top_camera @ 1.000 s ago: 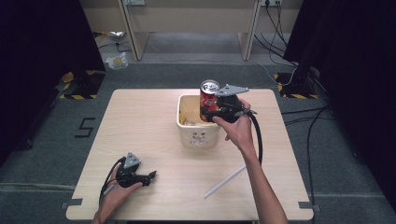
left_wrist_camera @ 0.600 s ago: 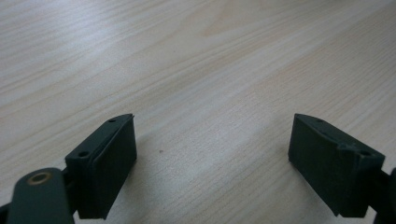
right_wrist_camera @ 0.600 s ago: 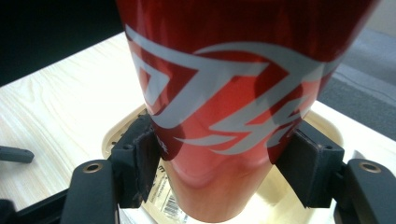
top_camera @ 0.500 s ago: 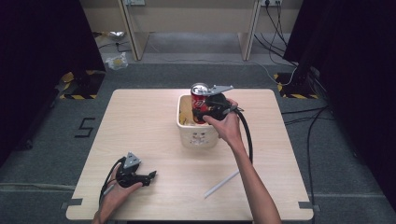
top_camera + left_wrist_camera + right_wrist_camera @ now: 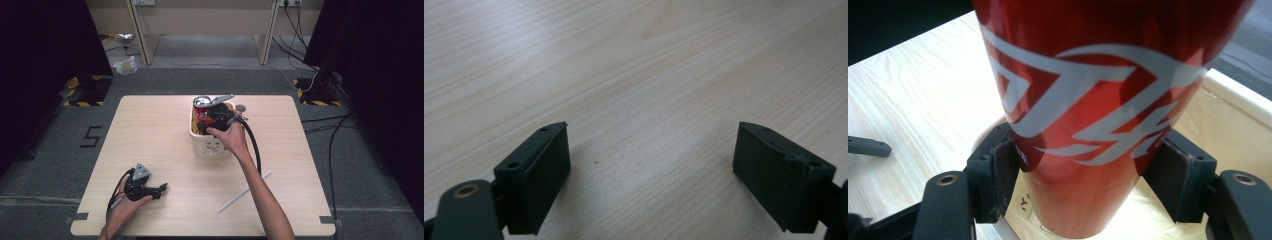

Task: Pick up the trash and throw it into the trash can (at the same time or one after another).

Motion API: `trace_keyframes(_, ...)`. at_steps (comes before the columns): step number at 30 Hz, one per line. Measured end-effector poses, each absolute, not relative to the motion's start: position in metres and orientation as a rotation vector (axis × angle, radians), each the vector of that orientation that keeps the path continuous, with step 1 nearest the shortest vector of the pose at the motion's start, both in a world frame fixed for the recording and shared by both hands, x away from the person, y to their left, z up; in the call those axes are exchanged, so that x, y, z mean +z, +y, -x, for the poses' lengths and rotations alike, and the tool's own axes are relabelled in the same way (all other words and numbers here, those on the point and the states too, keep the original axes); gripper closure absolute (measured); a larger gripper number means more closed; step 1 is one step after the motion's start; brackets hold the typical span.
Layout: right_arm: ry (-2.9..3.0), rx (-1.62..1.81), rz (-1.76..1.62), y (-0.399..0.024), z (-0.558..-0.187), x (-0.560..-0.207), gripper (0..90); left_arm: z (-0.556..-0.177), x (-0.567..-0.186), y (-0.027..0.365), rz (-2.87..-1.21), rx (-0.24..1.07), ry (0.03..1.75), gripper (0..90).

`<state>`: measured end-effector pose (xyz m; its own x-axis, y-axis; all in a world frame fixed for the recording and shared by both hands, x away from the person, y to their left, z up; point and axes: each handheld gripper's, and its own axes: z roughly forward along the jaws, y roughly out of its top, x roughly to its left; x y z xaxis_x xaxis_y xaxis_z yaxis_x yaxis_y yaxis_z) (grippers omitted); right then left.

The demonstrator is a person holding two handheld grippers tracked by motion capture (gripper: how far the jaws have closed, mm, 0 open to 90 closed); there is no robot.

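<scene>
High view: the right gripper (image 5: 207, 119) holds a red can (image 5: 201, 107) upright over the left part of a cream bin (image 5: 212, 148), which stands near the table's (image 5: 150, 130) far middle. In the right gripper view both black jaws press the can's (image 5: 1098, 115) lower sides, with the bin's pale inner wall (image 5: 1228, 120) below and behind it. The left gripper (image 5: 162, 189) rests on the table's near left, its jaws wide apart over bare wood. A white stick (image 5: 244, 191) lies near right.
</scene>
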<state>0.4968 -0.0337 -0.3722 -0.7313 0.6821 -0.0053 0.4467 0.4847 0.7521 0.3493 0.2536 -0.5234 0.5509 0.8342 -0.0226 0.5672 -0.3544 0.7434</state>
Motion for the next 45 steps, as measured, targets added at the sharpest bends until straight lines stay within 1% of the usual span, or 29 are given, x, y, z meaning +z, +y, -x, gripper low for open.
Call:
trace_keyframes(18,2.493,1.06,-0.935,-0.019,-0.5,-0.38,33.7,-0.349,-0.523,0.254,-2.064,0.472,1.124,14.6)
trace_keyframes(21,2.5,1.06,-0.935,-0.019,-0.5,-0.381,31.3,-0.349,-0.523,0.254,-2.064,0.471,1.124,14.6)
trace_keyframes(26,2.499,1.057,-0.934,-0.019,-0.5,-0.38,32.0,-0.349,-0.524,0.253,-2.059,0.473,1.126,14.6)
trace_keyframes(30,2.496,1.064,-0.941,-0.021,-0.499,-0.379,30.8,-0.349,-0.524,0.253,-2.059,0.473,1.126,14.6)
trace_keyframes(35,2.465,1.09,-0.947,-0.028,-0.495,-0.37,26.2,-0.349,-0.523,0.254,-2.065,0.473,1.123,14.6)
trace_keyframes(43,2.389,1.155,-0.958,-0.048,-0.486,-0.353,24.4,-0.349,-0.524,0.253,-2.059,0.474,1.126,14.5)
trace_keyframes(45,2.352,1.163,-0.96,-0.061,-0.48,-0.346,23.3,-0.349,-0.524,0.253,-2.06,0.474,1.126,14.5)
